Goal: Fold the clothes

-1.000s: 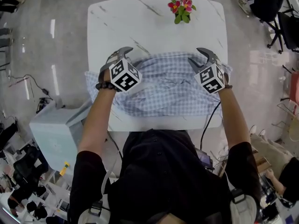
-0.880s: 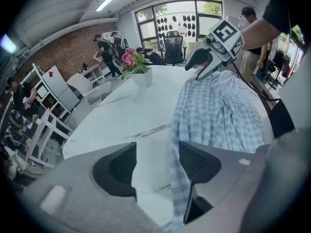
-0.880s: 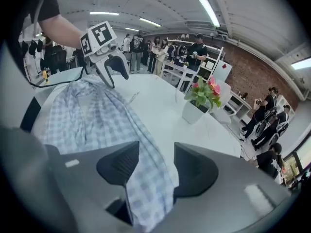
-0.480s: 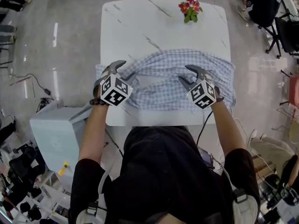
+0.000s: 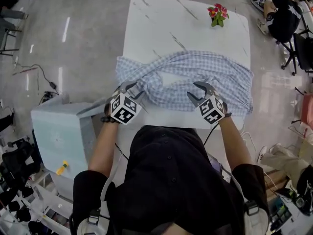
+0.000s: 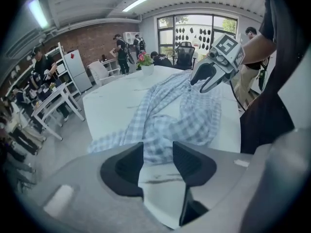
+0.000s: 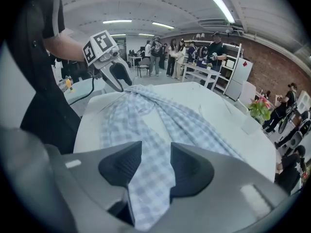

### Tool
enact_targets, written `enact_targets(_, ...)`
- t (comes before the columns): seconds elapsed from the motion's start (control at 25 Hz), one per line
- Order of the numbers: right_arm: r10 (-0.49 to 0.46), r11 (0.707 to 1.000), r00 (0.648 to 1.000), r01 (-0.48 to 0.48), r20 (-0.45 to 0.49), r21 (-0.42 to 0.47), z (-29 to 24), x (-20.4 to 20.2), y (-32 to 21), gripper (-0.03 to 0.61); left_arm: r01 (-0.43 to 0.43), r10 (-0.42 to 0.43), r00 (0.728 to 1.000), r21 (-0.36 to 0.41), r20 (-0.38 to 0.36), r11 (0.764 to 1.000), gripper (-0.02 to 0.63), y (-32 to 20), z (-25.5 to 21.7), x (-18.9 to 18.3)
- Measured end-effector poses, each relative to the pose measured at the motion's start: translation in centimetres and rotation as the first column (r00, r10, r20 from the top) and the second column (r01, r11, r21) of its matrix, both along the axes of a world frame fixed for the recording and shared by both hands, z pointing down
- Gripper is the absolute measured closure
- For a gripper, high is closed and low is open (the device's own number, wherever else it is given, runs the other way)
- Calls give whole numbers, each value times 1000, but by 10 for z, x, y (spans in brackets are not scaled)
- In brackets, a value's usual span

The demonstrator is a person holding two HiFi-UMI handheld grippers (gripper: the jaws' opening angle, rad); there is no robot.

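Two sets of tongs worked the near edge of the white table [image 5: 161, 23]. The checked garment [image 5: 195, 75] lay directly beyond them, toward the far side where the flowers [image 5: 217, 13] stood. Its long axis ran across the table from our left to our right, roughly parallel to that near edge, and its right end drooped over the table's side. The cloth was bunched and twisted, with a patch of bare tabletop showing in its middle.

The left gripper [image 5: 134, 89] met the garment's near-left part. Its jaws had just been closing, yet a narrow gap remained, with only the cloth's edge at the tips and bare table showing behind. We judged that it had no firm hold.

The right gripper [image 5: 193, 92] stood at the near-right part. Its jaws had also been closing, and here the cloth ran right down between them, filling the gap from pad to pad, so we took it as held.

Each hand was nearest its own end of the cloth. We judged that the coming fold would run across the short axis, away from us.
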State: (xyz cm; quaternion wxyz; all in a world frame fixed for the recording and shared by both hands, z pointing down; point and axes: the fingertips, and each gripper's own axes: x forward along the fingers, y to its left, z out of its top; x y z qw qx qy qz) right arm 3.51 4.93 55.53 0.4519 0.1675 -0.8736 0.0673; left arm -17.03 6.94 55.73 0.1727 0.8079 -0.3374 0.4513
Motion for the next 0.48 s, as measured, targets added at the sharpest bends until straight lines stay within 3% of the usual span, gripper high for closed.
enact_targets(0.2, -56, 998, 997, 57, 48, -2, -15, -19, 15, 397, 139, -139, 990, 3, 24, 990, 416, 26, 0, -23)
enact_targets(0.36, -101, 995, 988, 102, 115, -2, -31, -40, 17, 406, 249, -251, 965, 30, 82, 968, 450, 33, -6, -48)
enact_targets(0.48, -133, 991, 977, 136, 168, -7, -43, -59, 16, 413, 281, -285, 946, 45, 152, 959, 451, 37, -5, -67)
